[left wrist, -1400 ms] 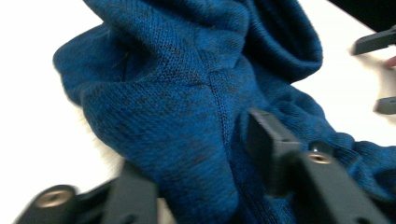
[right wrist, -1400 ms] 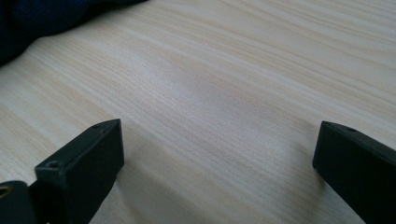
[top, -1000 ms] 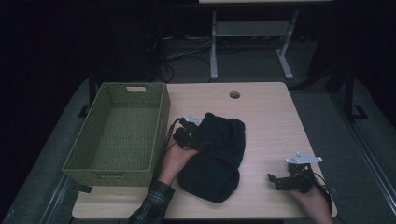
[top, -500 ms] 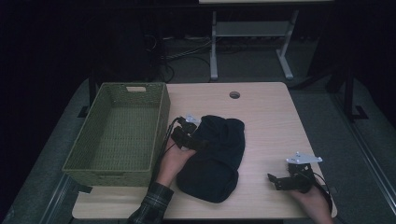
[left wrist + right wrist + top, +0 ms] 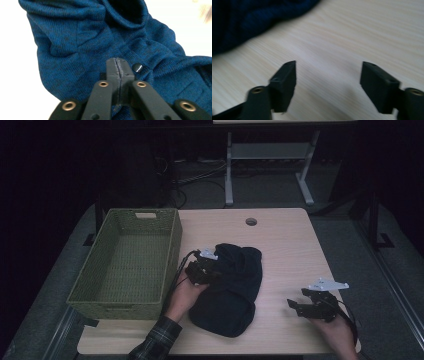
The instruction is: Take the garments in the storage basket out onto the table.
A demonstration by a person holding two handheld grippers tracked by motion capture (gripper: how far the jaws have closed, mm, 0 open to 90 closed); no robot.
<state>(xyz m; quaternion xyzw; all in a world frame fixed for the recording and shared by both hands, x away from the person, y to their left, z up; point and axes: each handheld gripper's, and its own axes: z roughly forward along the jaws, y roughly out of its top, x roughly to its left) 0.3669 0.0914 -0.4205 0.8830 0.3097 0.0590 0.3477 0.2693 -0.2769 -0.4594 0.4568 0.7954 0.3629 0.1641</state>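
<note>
A dark blue knit garment point(image 5: 235, 295) lies crumpled in the middle of the wooden table point(image 5: 285, 250). My left gripper point(image 5: 215, 272) rests at the garment's left edge. In the left gripper view its jaws point(image 5: 117, 63) are pressed together, pinching a thin fold of the blue fabric point(image 5: 75, 37) beside a black snap button point(image 5: 137, 67). My right gripper point(image 5: 293, 305) hovers low over bare wood near the front right edge, apart from the garment. Its jaws point(image 5: 328, 75) have just been closing and stand apart with nothing between them.
A green woven basket point(image 5: 172, 250) stands empty on the left of the table, close to my left hand. A round cable hole point(image 5: 251, 221) sits at the table's far middle. Beyond the table are a white stand's legs point(image 5: 229, 180) and cables on the floor.
</note>
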